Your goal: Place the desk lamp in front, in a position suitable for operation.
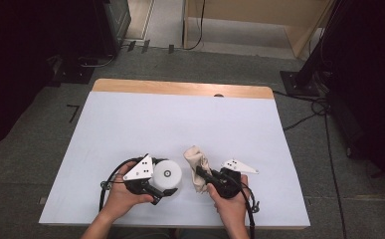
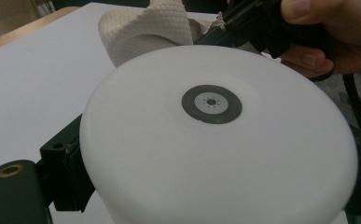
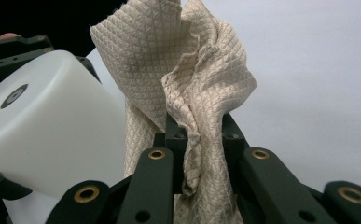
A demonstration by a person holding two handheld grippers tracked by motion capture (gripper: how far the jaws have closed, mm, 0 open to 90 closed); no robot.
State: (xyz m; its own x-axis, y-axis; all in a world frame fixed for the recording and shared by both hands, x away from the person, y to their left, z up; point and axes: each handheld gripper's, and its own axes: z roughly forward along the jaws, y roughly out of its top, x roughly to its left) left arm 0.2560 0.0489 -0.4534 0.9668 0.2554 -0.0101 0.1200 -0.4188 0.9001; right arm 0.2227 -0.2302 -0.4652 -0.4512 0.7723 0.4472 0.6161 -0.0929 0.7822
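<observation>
A white round container is tilted near the table's front edge, its base with a dark ring turned toward the camera. My left gripper is shut on it, with a black finger against each side. Just to its right, my right gripper is shut on a beige quilted cloth. The cloth rises bunched from between the jaws, and its lower part hangs below them. In the right gripper view the container sits close at the left of the cloth.
The white table top stretches away beyond both hands, with a wooden strip along the far edge. Cables trail from both grippers toward the front edge. Dark stands and cables sit on the floor around the table.
</observation>
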